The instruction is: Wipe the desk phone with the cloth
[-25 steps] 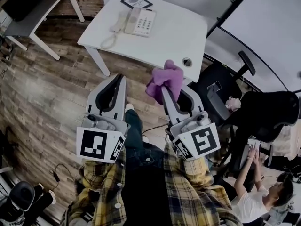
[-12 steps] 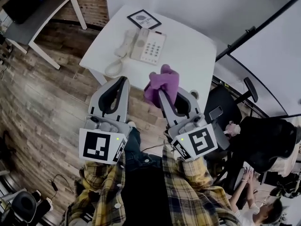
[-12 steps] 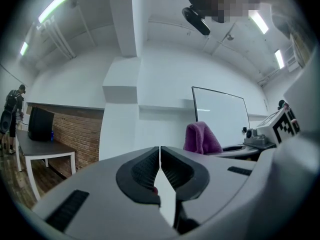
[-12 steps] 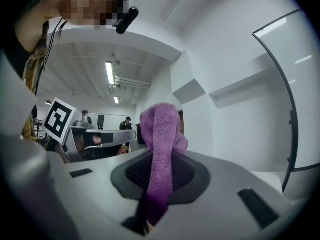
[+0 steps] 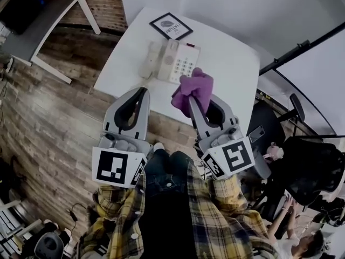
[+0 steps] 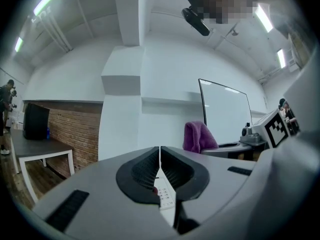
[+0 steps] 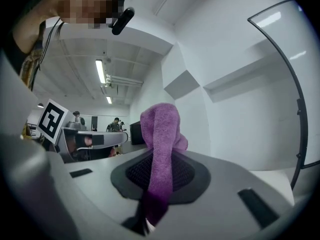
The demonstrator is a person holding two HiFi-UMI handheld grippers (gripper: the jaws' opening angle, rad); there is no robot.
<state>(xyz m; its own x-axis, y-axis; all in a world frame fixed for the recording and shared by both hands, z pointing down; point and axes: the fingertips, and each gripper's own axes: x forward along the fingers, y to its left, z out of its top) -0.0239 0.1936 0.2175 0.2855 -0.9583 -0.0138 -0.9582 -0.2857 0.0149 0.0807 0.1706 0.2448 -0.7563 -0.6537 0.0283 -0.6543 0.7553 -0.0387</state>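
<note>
- On the white table point(image 5: 229, 63), toward its near-left part, sits the desk phone point(image 5: 173, 58) — handset point(image 5: 152, 60) on its left side, keypad point(image 5: 186, 67) on its right, a framed picture point(image 5: 171, 26) just beyond it.
- The right gripper point(image 5: 193, 99) is clamped on the purple cloth point(image 5: 195, 86); its own view shows the fabric pinched between the jaws and bunched up past the tips.
- The left gripper point(image 5: 144, 91) has its jaws pressed together on nothing, with the keypad showing just under them in its own view.
- The phone lies straight ahead of the cloth and slightly left. In the head view the bunch overlaps the phone's near-right corner, though I cannot tell whether they touch. The right gripper is the nearer one for wiping.
- The phone's long axis runs away from the person, slightly tilted — strokes would likely follow that line.
- Bare tabletop lies to the phone's right. The table's near edge sits about under the gripper tips, and the picture crowds the far end.
</note>
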